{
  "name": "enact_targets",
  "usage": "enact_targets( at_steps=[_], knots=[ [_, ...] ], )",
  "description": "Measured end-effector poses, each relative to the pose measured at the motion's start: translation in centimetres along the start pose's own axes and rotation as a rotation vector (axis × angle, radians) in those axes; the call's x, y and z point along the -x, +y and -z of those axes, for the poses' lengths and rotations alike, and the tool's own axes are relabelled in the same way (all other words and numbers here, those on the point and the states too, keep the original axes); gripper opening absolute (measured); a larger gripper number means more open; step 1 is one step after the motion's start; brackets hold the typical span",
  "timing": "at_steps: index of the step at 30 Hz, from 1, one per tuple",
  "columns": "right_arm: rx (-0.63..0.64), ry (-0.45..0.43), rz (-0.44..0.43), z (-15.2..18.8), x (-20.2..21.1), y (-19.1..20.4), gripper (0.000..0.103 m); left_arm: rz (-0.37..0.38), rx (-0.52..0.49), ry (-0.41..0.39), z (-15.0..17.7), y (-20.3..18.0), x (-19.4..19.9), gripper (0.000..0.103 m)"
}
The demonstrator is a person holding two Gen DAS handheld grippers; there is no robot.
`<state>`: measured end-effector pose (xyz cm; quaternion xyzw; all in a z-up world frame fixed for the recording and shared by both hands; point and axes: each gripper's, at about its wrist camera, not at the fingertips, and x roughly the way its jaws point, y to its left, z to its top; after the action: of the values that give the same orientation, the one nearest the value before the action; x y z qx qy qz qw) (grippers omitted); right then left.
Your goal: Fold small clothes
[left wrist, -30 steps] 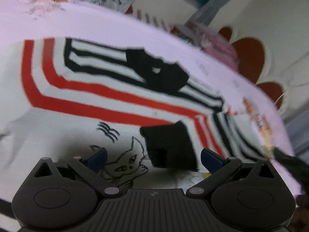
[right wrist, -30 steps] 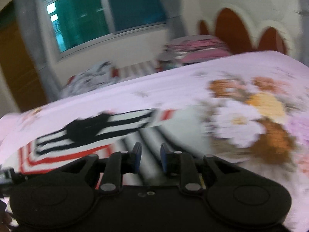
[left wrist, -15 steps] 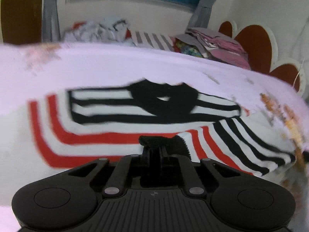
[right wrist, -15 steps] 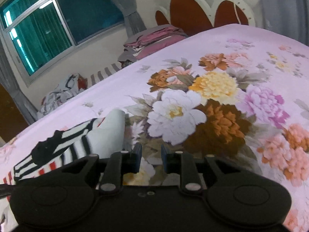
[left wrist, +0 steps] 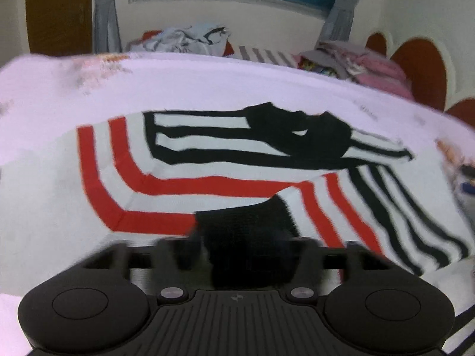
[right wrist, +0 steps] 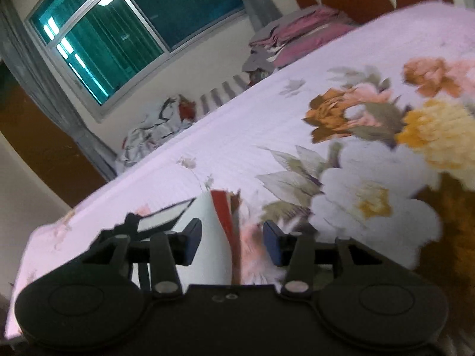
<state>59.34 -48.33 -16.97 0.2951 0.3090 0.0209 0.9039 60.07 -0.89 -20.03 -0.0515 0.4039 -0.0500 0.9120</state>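
A small white sweater (left wrist: 207, 160) with red and black stripes and a black collar lies spread on the floral bedsheet (left wrist: 207, 80). In the left wrist view its black sleeve cuff (left wrist: 246, 237) lies between the fingers of my left gripper (left wrist: 243, 252); the image is blurred and the jaws look partly open. In the right wrist view my right gripper (right wrist: 231, 241) is open, with a white and red edge of the sweater (right wrist: 218, 225) lying between its fingers.
The pink sheet with large printed flowers (right wrist: 371, 195) stretches to the right. A pile of loose clothes (left wrist: 190, 40) and folded pink bedding (left wrist: 365, 65) lie at the far edge under the window. A red and white headboard (left wrist: 421, 68) stands at the right.
My left gripper shut on the black cuff half a second ago and its fingers now stand wider apart. My right gripper was shut and has opened, tilting over the sweater's edge.
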Motion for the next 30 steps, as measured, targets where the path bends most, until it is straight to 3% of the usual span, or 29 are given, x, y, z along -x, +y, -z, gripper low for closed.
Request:
enact_targets(
  at_steps=[2,4,5,7,8,11,16,19,20,21,22,24,25,27,30],
  knots=[
    [-0.019,0.028,-0.026,-0.6,-1.9,-0.8,0.046,0.006,0.026,0.013,-0.1,0.0,-0.7,0.054],
    [-0.043,0.059,-0.074,-0.9,-3.4,-1.4,0.046,0.010,0.028,0.008,-0.2,-0.1,-1.0,0.011],
    [-0.048,0.074,-0.090,-1.0,-4.1,-1.4,0.046,0.013,0.024,-0.009,-0.4,-0.2,-0.8,0.005],
    [-0.028,0.082,-0.109,-1.2,-4.5,-1.0,0.046,-0.016,0.016,-0.127,-0.5,-0.3,1.3,0.005],
    [-0.016,0.080,-0.117,-1.3,-4.5,-0.8,0.046,-0.049,-0.019,-0.146,-0.6,-0.6,1.8,0.005],
    [0.003,0.099,-0.134,-1.2,-4.7,-0.5,0.047,-0.089,-0.072,-0.087,-0.2,-1.1,0.6,0.005],
    [-0.013,0.123,-0.153,-0.9,-5.3,-0.7,0.048,-0.123,-0.008,-0.133,0.1,-0.5,1.1,0.005],
    [-0.016,0.121,-0.185,-1.2,-5.3,-1.0,0.050,-0.130,-0.006,-0.109,0.6,-0.2,0.8,0.005],
    [-0.024,0.129,-0.191,-1.2,-5.6,-1.1,0.048,-0.131,-0.003,-0.079,0.8,-0.1,0.2,0.005],
    [-0.022,0.151,-0.194,-1.0,-6.0,-1.1,0.017,-0.130,0.001,-0.056,1.0,0.1,-0.3,0.005],
    [0.009,0.173,-0.164,-0.9,-6.5,-0.8,0.009,-0.136,0.008,-0.073,0.9,0.1,-0.1,0.005],
    [0.132,0.122,-0.088,-0.9,-5.4,0.9,0.008,-0.146,0.017,-0.171,0.5,0.0,1.7,0.006],
    [0.196,0.100,-0.059,-0.9,-4.9,1.8,0.008,-0.166,-0.010,-0.177,0.5,-0.2,1.8,0.006],
    [0.285,0.124,0.032,0.0,-5.9,2.4,0.007,-0.181,-0.018,-0.072,0.6,0.0,-0.4,0.006],
    [0.278,0.117,0.061,-0.2,-5.8,3.0,0.007,-0.194,-0.014,-0.084,0.9,-0.2,-0.6,0.006]
  ],
)
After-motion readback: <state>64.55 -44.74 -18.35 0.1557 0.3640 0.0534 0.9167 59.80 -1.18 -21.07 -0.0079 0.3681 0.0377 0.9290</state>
